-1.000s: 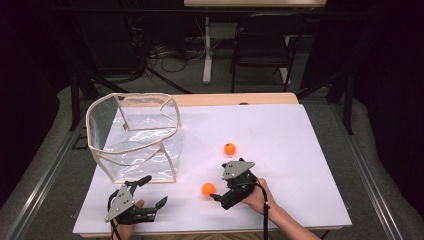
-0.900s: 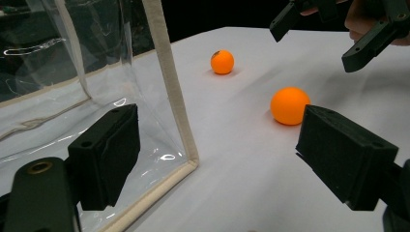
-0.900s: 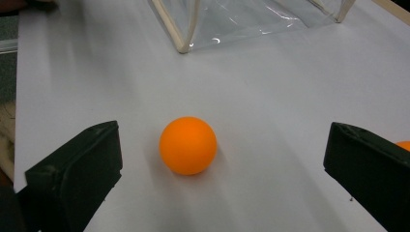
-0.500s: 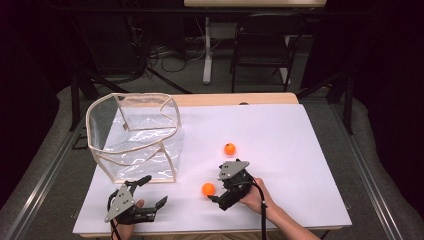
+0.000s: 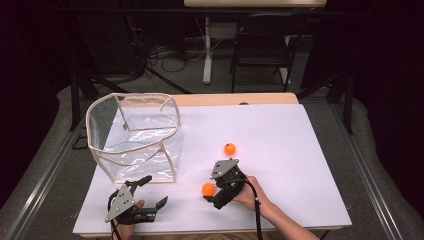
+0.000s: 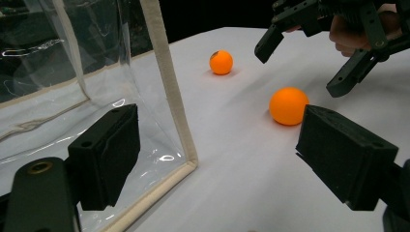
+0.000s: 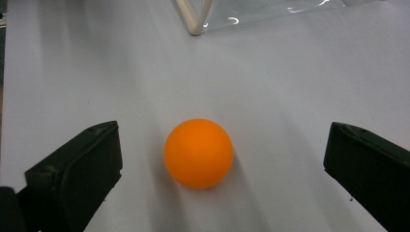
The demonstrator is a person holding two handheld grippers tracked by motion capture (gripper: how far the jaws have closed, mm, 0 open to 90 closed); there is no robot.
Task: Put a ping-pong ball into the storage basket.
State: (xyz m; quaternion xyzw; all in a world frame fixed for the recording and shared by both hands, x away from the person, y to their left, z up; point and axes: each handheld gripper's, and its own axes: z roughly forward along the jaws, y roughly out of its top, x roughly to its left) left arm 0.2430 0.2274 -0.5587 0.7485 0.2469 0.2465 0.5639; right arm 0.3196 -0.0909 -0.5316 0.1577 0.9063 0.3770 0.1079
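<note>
Right tool: the right tool (image 5: 210,192) is hovering low over the white worktop (image 5: 280,150), its jaws spread wide apart and gripping nothing.
Near ball: the small round orange ball (image 5: 208,188) is lying on the worktop between those spread jaws; in the right gripper view the ball (image 7: 198,153) is sitting in the middle of the gap, with bare worktop showing on both sides, so neither jaw is touching it.
Right hand: the person's right hand (image 5: 248,192) is holding the tool from behind, with a black cable trailing back along the forearm.
Far ball: a second small orange ball (image 5: 229,148) is resting farther out on the worktop, apart from the first and beyond the right tool.
Left tool: the left tool (image 5: 154,193) is waiting near the front edge of the worktop, its jaws also standing apart and empty.
Clear bag: a transparent plastic bag with a cream fabric rim (image 5: 132,135) is standing open on the left side of the worktop, just beyond the left tool; in the left gripper view its trimmed corner (image 6: 167,82) is rising close between the left tool's jaws, with both balls lying past it to the right.
Bag contents: nothing orange is showing through the clear walls.
</note>
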